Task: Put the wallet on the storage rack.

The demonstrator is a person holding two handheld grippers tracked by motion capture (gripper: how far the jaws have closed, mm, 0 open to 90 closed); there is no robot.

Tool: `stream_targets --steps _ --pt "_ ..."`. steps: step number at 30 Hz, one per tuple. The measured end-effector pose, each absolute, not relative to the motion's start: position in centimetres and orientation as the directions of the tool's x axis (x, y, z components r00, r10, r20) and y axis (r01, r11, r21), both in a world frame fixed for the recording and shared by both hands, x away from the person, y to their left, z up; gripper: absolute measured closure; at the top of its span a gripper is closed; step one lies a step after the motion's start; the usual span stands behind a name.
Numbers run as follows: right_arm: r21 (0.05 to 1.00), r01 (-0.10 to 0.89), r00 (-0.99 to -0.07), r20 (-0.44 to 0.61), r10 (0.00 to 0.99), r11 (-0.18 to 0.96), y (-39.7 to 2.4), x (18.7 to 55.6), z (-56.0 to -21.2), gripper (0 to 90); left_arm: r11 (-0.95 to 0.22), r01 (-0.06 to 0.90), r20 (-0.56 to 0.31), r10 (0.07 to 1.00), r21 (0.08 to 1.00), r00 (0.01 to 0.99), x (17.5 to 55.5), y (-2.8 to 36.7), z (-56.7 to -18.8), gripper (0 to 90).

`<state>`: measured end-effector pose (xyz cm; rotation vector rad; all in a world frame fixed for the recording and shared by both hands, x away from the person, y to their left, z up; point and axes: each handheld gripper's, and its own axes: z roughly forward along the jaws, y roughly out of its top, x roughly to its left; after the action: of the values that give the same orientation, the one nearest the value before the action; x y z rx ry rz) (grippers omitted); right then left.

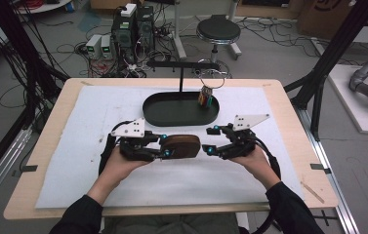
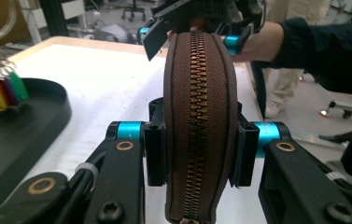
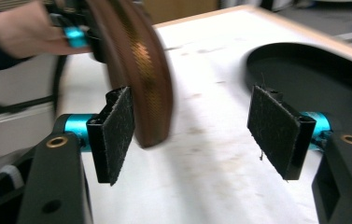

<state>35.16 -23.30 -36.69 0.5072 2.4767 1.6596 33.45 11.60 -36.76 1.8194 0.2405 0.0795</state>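
- L gripper [image 1: 164, 146] clamped on brown zip pouch [image 1: 180, 146], near table [image 1: 50, 161] front edge
- R gripper [image 1: 212, 140] jaws wide, nothing gripped, just beside pouch
- black tray [image 1: 172, 114] toward back edge

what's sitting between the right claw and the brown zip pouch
Nothing: in the high view a short bare stretch of white mat separates the open right claw from the brown zip pouch, which the left claw grips.

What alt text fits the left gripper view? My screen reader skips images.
A brown zip pouch stands on edge, zipper facing the camera, clamped between the left claw and its black pads. Beyond it the right claw stands open near the pouch's far end, above a white table, with a black tray at left.
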Motion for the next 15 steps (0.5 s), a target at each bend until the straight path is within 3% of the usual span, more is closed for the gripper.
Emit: stream_targets --steps 2,15 --pt "0.921 0.22 -0.91 0.077 0.406 0.32 -24.2 35.4 -37.0 32.1 -0.234 0.116 -0.063 0.223 0.965 0.973 33.5 11.8 -36.6 65.2" --pt "0.926 0.288 -0.781 0.078 0.62 0.246 -27.5 36.1 -38.2 32.3 -0.181 0.078 -0.007 0.366 0.98 0.931 35.2 11.9 -35.9 65.4"
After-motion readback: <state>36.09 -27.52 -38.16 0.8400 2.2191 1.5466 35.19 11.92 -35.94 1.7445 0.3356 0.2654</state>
